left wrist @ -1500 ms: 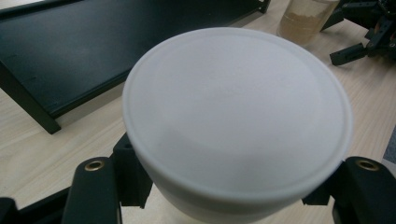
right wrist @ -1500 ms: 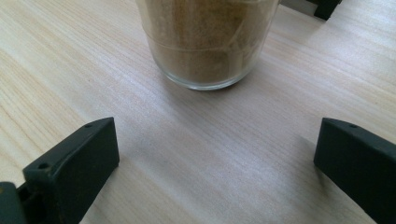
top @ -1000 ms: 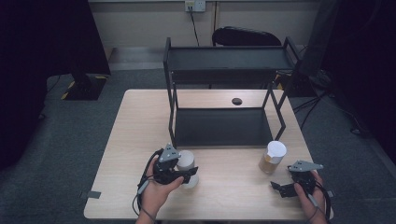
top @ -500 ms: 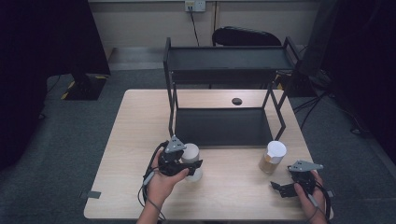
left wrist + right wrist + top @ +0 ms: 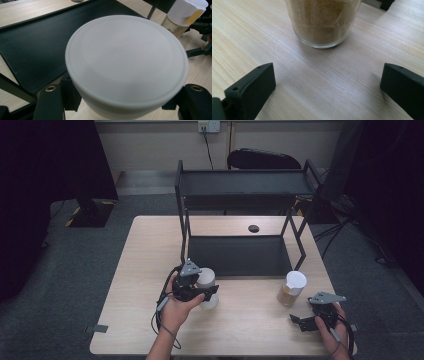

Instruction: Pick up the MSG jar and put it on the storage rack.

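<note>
White jar [image 5: 126, 62] clamped by left gripper [image 5: 196, 287] fingers; right gripper [image 5: 328, 92] fingers wide apart, empty.

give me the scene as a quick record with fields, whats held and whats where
left hand-held gripper: shut on the white-lidded jar, near the shelf's front edge
right hand-held gripper: open, jaws apart on the table, nothing between them
glass jar: brown contents, white cap, standing just ahead of the right gripper
black shelf rack: two tiers, both bare

A white lidded jar [image 5: 126, 65] is clamped between the two black jaws above a black tray [image 5: 37, 47]; a white-capped glass jar [image 5: 183, 15] is seen beyond
</note>
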The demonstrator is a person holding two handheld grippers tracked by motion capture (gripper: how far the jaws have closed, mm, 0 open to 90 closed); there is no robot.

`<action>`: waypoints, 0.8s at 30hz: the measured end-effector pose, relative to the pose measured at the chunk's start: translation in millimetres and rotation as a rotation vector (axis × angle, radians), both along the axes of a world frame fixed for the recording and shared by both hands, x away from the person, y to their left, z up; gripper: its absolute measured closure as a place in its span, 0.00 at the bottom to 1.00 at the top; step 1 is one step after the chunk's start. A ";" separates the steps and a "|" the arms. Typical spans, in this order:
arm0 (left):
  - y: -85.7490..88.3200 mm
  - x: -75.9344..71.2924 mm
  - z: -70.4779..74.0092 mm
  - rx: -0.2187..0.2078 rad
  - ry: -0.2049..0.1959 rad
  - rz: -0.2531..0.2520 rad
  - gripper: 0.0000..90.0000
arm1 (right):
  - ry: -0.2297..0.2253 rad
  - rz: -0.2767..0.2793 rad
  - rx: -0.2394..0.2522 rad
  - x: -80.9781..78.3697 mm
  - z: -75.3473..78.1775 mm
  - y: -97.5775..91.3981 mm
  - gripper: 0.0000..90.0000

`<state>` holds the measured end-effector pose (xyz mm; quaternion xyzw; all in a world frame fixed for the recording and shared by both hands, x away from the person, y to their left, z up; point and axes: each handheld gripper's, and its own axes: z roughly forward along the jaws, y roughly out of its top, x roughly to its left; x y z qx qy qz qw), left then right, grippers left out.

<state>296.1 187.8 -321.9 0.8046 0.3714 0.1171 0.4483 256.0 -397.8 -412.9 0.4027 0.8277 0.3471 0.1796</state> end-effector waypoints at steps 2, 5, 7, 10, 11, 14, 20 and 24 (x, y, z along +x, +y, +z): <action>-1.1 2.1 0.9 -0.001 0.000 -0.002 0.39 | 0.000 0.000 0.000 0.0 0.0 0.0 0.00; -2.7 5.0 2.8 0.000 -0.001 -0.001 0.39 | 0.000 -0.001 0.000 -0.1 0.0 0.1 0.00; -4.0 8.4 4.4 -0.002 -0.003 0.000 0.39 | -0.001 -0.001 0.000 -0.2 -0.1 0.1 0.00; -4.9 11.0 5.8 -0.003 -0.001 0.002 0.39 | -0.001 -0.001 0.000 -0.2 -0.1 0.1 0.00; -5.4 12.0 6.2 -0.007 -0.001 0.004 0.39 | -0.001 -0.001 0.000 -0.2 -0.1 0.1 0.00; -7.8 16.4 10.8 0.002 -0.005 0.006 0.39 | -0.001 -0.001 0.000 -0.3 -0.1 0.2 0.00; -9.1 21.4 14.8 -0.011 -0.008 0.018 0.39 | -0.001 -0.002 0.000 -0.5 -0.1 0.3 0.00; -11.5 25.9 18.6 -0.009 -0.013 0.025 0.39 | -0.001 -0.004 0.000 -0.8 -0.1 0.5 0.00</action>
